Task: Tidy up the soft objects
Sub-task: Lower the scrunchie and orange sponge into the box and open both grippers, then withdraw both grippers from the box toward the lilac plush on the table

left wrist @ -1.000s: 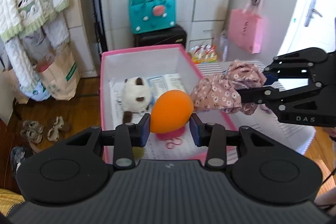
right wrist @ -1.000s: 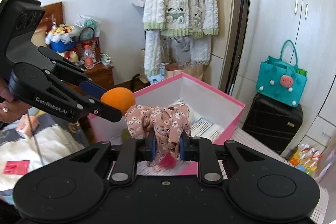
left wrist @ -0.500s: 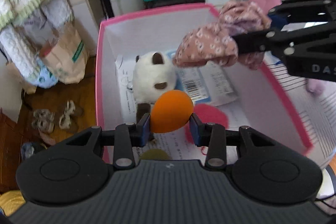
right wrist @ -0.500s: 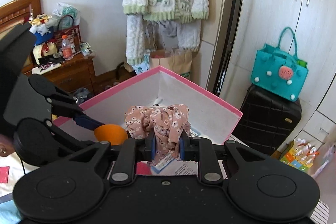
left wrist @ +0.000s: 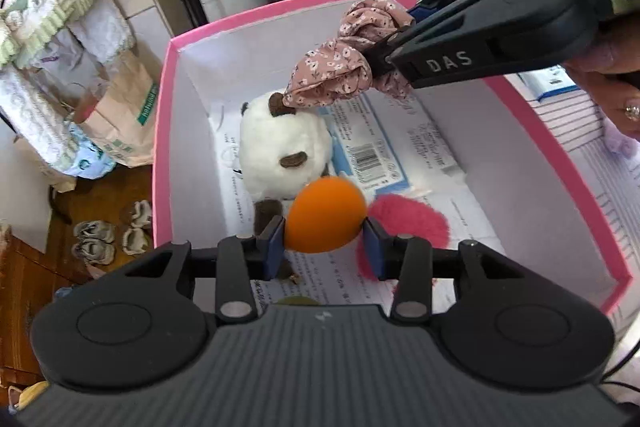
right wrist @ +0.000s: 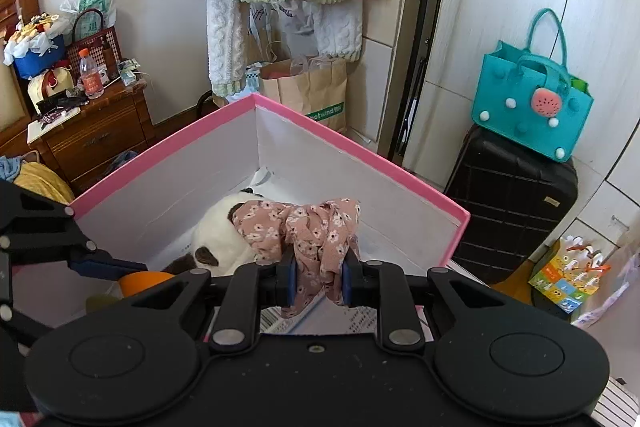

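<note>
Both loads hang over the pink box [left wrist: 160, 131]: left gripper [left wrist: 325, 251] clamps the orange ball [left wrist: 325, 214], right gripper [right wrist: 319, 277] pinches the floral scrunchie [right wrist: 304, 227]; ball could roll, or the scrunchie snag on a pad [right wrist: 347, 277].

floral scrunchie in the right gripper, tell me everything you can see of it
The floral scrunchie is a gathered ring of dusty-pink fabric printed with small white flowers, soft and crumpled. The right gripper is shut on it, pinching one bunched part while loose folds puff out ahead and droop below. It hangs above the open pink box, just over the white plush toy; whether they touch is unclear.
</note>
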{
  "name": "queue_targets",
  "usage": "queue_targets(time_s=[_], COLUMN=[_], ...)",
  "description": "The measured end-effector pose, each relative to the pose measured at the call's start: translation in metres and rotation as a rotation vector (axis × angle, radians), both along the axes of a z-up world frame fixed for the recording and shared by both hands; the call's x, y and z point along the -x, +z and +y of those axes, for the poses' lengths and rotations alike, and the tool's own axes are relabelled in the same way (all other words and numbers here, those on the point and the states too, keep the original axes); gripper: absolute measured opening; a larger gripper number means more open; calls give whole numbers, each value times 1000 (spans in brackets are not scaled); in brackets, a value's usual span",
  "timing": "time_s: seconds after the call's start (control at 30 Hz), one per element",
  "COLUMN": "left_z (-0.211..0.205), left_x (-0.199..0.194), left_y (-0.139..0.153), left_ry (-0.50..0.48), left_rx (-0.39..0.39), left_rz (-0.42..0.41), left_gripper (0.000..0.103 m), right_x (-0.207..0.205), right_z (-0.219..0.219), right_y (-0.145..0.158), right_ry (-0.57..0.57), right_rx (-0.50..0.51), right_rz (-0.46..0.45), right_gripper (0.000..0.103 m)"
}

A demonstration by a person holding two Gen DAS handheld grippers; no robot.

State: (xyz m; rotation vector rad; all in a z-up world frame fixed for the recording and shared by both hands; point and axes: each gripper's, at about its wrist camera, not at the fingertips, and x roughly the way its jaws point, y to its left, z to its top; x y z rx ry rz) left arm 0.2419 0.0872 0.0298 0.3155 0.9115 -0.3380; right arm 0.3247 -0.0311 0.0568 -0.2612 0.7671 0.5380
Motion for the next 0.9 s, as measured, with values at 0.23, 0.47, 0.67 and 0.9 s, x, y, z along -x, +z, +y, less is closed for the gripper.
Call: queue_targets(time_s=[0.23,0.47,0.67,0.9], left_z=[-3,-2,-2,-1], left_x=[3,13,38,72], left_y=[10,25,45,78], left_ry=[31,48,56,30], left_rx=[18,69,85,124], left_rz=[-54,-28,-65,-77], left_gripper=[57,58,61,61], right_x=[1,32,64,103], right_z=[-10,-26,-41,-59], right_y=[-1,25,44,67], right_ry=[-17,5,2,19], right_rx=[-63,-158,-163,-173], right_rz=[20,22,-10,-35], right_gripper=[44,51,52,52])
